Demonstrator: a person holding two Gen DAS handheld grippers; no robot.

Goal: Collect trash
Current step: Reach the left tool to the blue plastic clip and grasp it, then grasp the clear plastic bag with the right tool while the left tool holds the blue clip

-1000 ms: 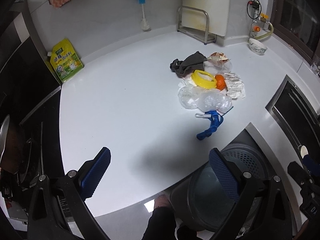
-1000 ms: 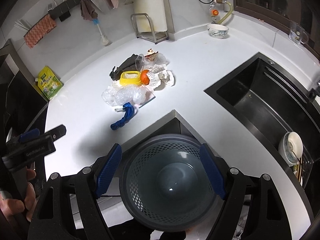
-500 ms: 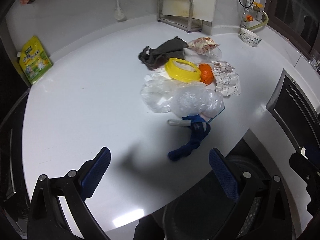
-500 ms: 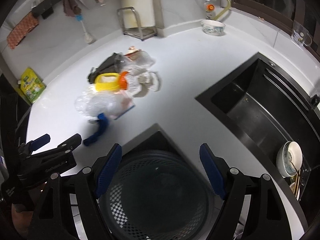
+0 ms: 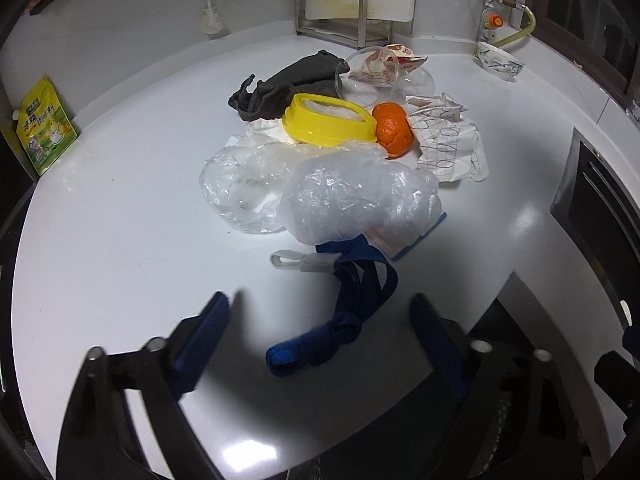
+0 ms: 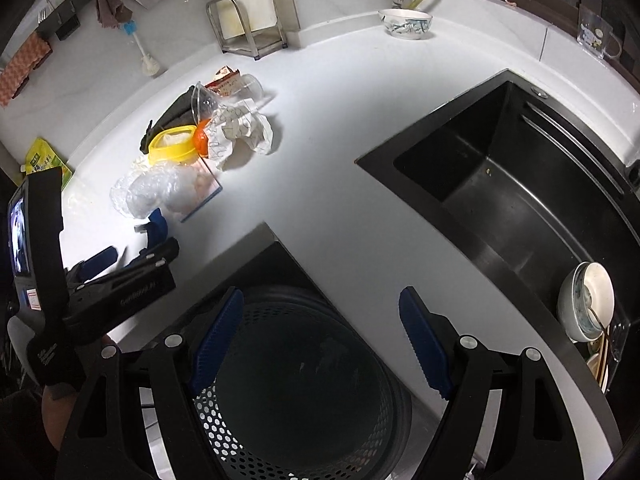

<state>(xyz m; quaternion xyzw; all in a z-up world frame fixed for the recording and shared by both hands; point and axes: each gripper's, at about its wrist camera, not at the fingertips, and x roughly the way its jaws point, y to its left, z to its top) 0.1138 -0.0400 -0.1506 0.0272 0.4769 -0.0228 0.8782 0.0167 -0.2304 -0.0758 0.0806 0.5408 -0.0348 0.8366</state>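
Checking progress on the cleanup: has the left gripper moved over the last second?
Yes. The left gripper has come down toward the white countertop, closing on the knotted blue fabric strap; its jaws have just narrowed, not yet gripping.

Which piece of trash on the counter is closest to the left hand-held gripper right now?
The blue strap. Its knotted end lies between the open left hand-held gripper fingers, apart from the heap, while the clear plastic bags and yellow lid sit farther back.

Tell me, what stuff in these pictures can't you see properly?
- Flat card: left wrist view, mostly under the clear plastic bags.
- Yellow tub: contents unclear in both views.
- Perforated bin: right wrist view, inside too dark.
- Green pouch: print too small.
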